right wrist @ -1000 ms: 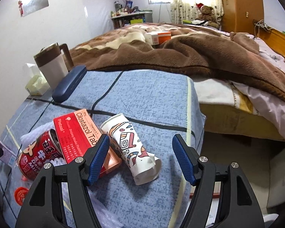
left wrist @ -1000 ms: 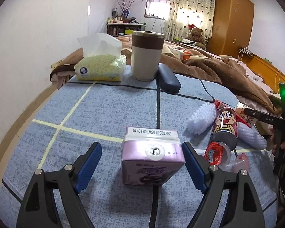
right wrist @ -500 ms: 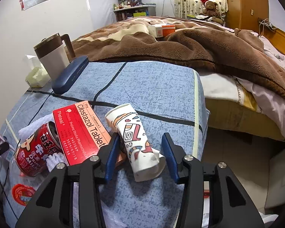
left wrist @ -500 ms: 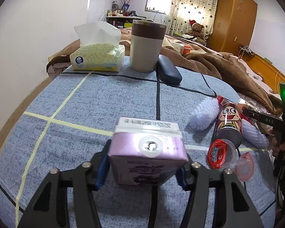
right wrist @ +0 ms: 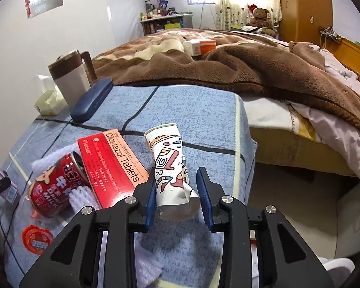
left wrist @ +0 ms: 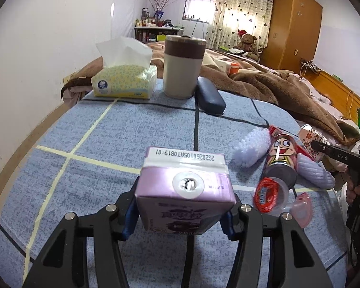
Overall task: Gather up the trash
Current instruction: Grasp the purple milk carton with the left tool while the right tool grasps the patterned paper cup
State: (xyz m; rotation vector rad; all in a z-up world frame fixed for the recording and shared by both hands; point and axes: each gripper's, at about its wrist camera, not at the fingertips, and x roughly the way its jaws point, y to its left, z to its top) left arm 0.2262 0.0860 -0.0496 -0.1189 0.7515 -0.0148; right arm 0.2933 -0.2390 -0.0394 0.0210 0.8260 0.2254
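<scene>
Trash lies scattered over the blue cloth of the desk. In the left wrist view, a purple drink carton with a punctured foil seal on top sits pinched between the blue pads of the left gripper, whose jaws have just been closing onto its sides. To its right lie a white ribbed wad, a cartoon-printed can, a clear lid with a red label and a pink plastic piece. At the far edge stand a tissue box, a beige and brown tumbler and a dark blue case.

In the right wrist view, a crumpled paper cup with coloured patterns lies near the desk's right edge, its squashed open end squeezed between the pads of the right gripper, whose jaws have just been closing on it. Just left of the cup lies a red tablet box, resting partly on white knitted material, and left of that the can on its side. A brown blanket covers the bed beyond.
</scene>
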